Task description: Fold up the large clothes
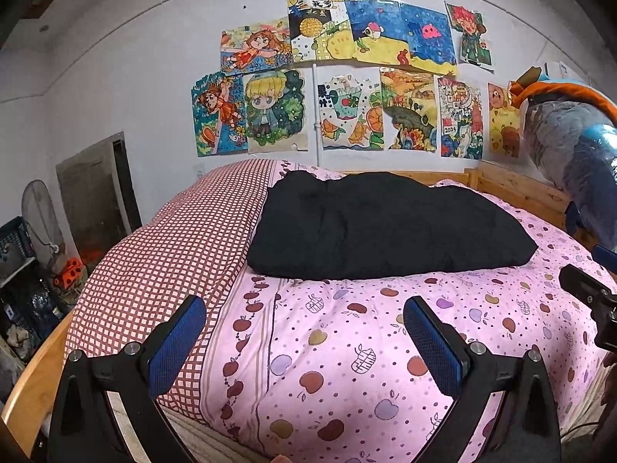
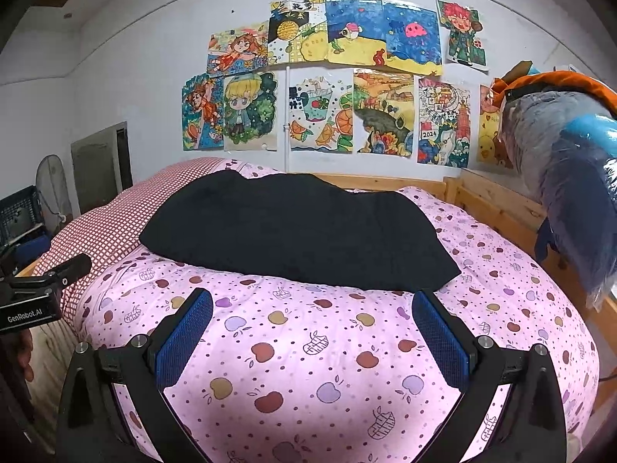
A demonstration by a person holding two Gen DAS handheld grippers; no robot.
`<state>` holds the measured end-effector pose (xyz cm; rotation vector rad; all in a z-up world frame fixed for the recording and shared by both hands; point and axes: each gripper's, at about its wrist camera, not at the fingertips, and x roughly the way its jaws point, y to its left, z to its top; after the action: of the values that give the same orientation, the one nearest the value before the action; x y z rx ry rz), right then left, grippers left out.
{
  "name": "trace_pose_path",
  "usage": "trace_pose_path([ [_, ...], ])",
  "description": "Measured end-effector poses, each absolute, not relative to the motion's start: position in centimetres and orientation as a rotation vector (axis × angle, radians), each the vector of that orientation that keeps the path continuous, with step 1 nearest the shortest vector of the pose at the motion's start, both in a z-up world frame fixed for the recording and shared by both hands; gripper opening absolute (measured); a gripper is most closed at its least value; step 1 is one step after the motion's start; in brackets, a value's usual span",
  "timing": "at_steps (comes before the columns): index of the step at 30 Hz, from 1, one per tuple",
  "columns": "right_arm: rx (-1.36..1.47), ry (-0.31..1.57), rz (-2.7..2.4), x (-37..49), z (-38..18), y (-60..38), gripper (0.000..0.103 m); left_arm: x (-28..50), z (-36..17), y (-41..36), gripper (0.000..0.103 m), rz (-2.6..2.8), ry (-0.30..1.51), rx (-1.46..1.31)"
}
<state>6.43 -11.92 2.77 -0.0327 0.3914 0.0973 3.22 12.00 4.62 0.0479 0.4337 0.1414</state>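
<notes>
A black garment lies folded into a thick rectangular bundle on the pink apple-print quilt of a bed. My left gripper hovers open above the quilt's near edge, well short of the garment, its blue pads wide apart. My right gripper is open too, its tips close to the garment's near hem without touching it. Each gripper's body shows at the edge of the other's view.
A red-checked pillow or quilt lies left of the garment. A wooden bed frame runs behind and to the right. Bagged clothes hang at the right. Drawings cover the wall. Crates and a fan stand at the left.
</notes>
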Motion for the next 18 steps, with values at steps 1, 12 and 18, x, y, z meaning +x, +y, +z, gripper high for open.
trace_pose_path([
  [1,-0.032,0.392,0.096,6.44,2.76,-11.86,0.102,3.20,4.63,12.03,0.103,0.145,0.433,0.046],
  [12,-0.031,0.410,0.107,6.46,2.43,-11.61,0.102,2.92,4.94,11.90,0.103,0.147,0.430,0.052],
  [18,-0.033,0.406,0.106,6.41,2.41,-11.60,0.102,2.88,5.13,11.91,0.103,0.139,0.430,0.043],
])
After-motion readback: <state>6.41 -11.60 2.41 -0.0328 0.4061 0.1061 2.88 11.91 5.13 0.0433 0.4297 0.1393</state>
